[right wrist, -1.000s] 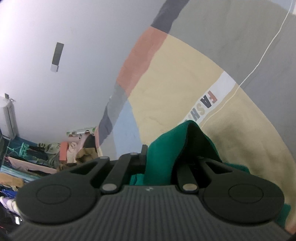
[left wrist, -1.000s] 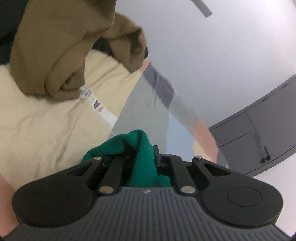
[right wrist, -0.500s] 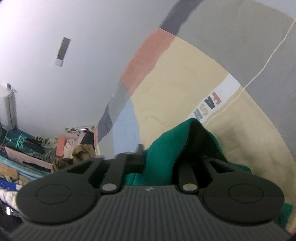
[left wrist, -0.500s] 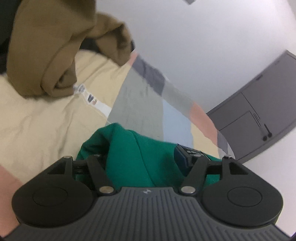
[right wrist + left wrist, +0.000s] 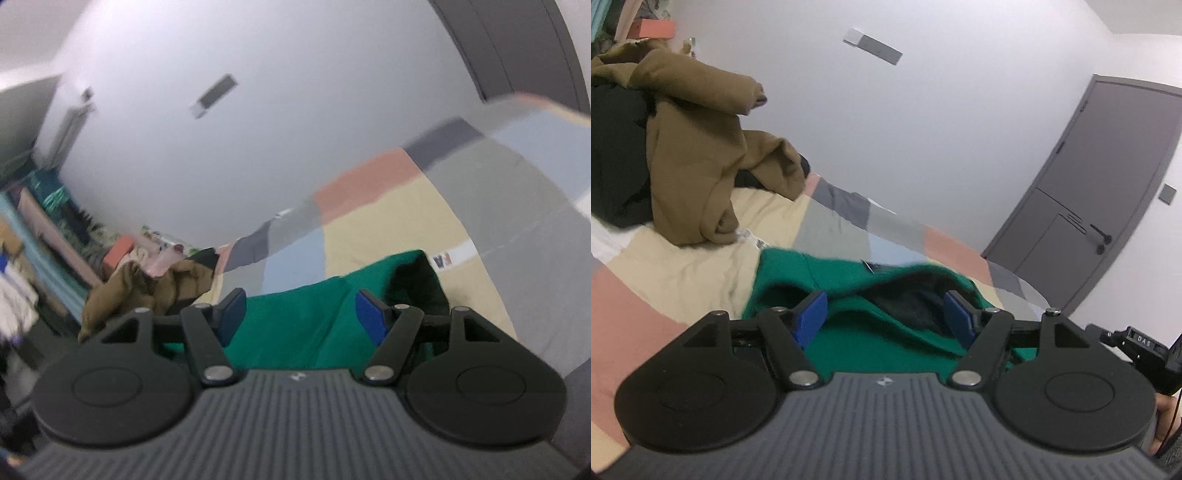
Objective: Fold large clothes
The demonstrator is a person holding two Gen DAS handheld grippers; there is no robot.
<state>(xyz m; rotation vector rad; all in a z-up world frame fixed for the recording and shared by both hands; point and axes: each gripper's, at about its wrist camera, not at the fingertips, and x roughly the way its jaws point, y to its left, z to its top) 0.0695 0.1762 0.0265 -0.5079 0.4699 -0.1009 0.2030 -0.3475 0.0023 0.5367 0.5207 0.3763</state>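
Blue-padded fingers of the left gripper and right gripper are spreading wide, gripping nothing, releasing the green fleece garment lying below on the patchwork bedspread, presumably so the fold is settling.

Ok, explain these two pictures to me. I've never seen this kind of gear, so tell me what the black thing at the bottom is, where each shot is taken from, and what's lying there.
There is no robot here: a person holds a two-finger gripper in each hand, and a fisheye camera on each one looks forward along its fingers. One picture is from the left gripper, the other from the right gripper; the black shape at the bottom is the tool itself, with blue pads. Both sets of jaws are opening, and nothing is gripped. Beyond and below them a green garment lies on a patchwork bedcover. A brown garment is heaped further back, with a grey door to the right.
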